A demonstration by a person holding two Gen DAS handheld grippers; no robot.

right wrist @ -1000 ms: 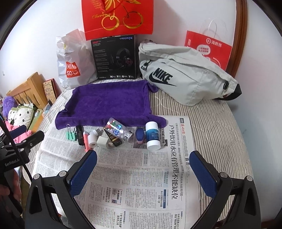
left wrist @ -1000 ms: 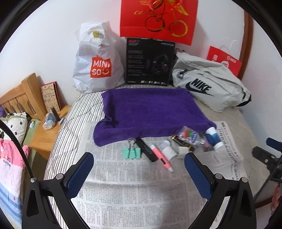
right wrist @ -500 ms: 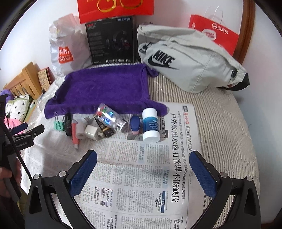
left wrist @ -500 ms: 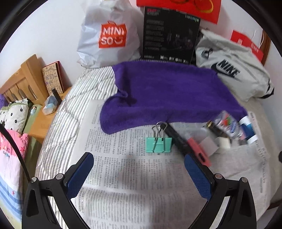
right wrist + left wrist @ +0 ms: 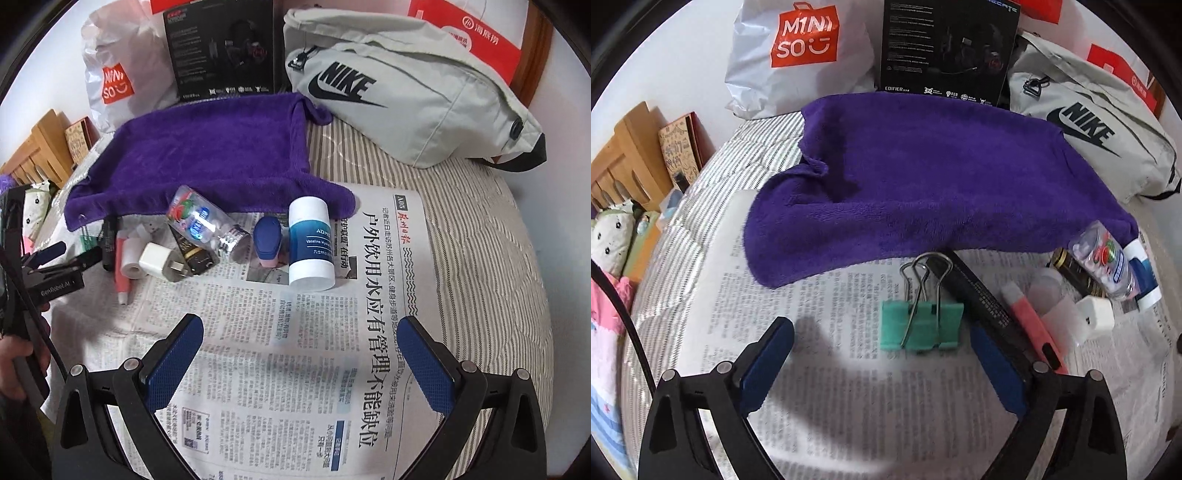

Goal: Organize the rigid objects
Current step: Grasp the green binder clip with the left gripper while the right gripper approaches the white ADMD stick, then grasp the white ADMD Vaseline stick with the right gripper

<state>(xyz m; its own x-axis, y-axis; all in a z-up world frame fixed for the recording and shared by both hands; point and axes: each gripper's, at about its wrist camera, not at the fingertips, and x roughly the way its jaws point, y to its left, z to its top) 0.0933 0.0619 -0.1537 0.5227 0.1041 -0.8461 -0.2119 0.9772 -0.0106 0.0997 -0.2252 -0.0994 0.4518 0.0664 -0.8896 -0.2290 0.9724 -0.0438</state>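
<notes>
A green binder clip (image 5: pixel 921 325) lies on the newspaper (image 5: pixel 831 295), just ahead of my left gripper (image 5: pixel 880 329). Its jaws are closing around the clip without touching it. Right of the clip lie a black marker (image 5: pixel 979 295), a pink pen (image 5: pixel 1030 321), a white charger plug (image 5: pixel 1093 317) and a clear bottle (image 5: pixel 1104 258). My right gripper (image 5: pixel 301 325) hangs open over bare newspaper (image 5: pixel 295 369), nothing between its pads. Beyond it stand a white and blue tube (image 5: pixel 310 240) and a blue capped item (image 5: pixel 267 236), with the clear bottle (image 5: pixel 203 225) to their left.
A purple towel (image 5: pixel 923 177) lies behind the row of objects. Against the wall stand a Miniso bag (image 5: pixel 798 55), a black box (image 5: pixel 945 48) and a grey Nike bag (image 5: pixel 406 99). Wooden furniture (image 5: pixel 624 162) stands to the left of the striped bedding (image 5: pixel 480 240).
Both grippers have sunk toward the newspaper and come nearer the row of objects. The binder clip now sits close between the left jaws, which stand slightly narrower.
</notes>
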